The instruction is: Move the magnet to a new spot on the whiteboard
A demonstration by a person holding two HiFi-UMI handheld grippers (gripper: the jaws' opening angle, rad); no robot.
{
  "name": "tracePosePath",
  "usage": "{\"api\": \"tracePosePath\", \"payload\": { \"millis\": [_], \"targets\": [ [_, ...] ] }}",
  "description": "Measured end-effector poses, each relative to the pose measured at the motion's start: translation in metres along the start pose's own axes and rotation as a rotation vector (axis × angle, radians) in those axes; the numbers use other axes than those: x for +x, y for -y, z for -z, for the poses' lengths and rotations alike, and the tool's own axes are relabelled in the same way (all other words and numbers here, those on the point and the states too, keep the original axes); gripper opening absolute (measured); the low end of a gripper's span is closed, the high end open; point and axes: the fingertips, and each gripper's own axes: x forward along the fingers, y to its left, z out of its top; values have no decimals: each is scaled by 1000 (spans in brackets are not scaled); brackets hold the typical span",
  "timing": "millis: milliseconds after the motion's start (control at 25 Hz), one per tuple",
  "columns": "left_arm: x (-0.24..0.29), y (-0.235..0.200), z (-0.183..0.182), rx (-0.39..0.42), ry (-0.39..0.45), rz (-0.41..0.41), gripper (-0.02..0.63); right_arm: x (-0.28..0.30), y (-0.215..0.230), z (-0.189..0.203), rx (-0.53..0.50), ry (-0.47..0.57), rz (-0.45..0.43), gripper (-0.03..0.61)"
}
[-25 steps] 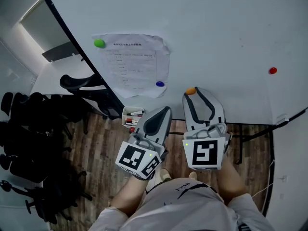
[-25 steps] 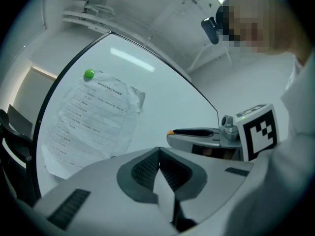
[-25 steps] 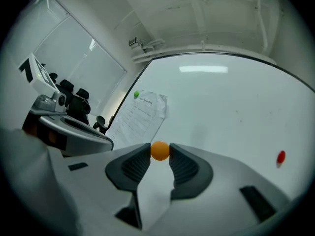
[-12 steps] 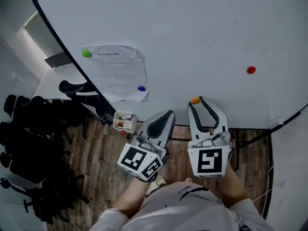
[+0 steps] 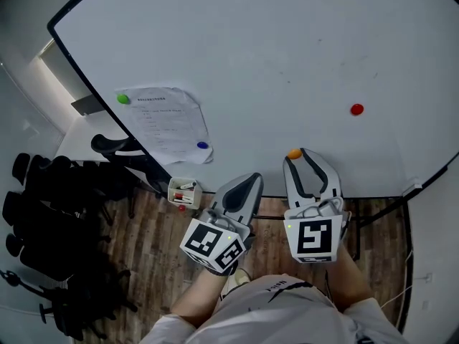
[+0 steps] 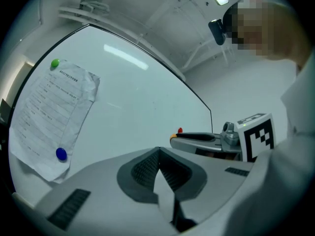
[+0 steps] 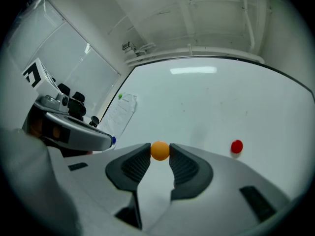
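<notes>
The right gripper [image 7: 160, 152] was clamped on the orange magnet [image 7: 160, 150], pinched between its jaw tips near the lower edge of the whiteboard [image 5: 287, 49] — whether the magnet touched the board could not be told. The left gripper [image 6: 157, 151] held nothing, its jaws pressed together, also near the whiteboard's lower edge. A red magnet [image 5: 356, 109] sat on the whiteboard's right part, a paper sheet [image 5: 165, 124] on its left.

On the whiteboard [image 5: 287, 49], the sheet [image 5: 168, 124] lies left, a loose magnet [image 5: 356, 109] right.
</notes>
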Motion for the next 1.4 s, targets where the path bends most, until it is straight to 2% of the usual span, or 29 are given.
{"api": "tracePosePath", "payload": {
  "millis": [760, 1200, 1400],
  "targets": [
    [18, -5, 12, -13, -24, 29, 11, 48, 66, 13, 15, -5, 152, 127],
    [20, -15, 16, -25, -36, 31, 11, 61, 73, 15, -11, -34, 203, 127],
    [20, -18, 17, -24, -43, 30, 11, 61, 71, 14, -26, -5, 208, 127]
  ]
}}
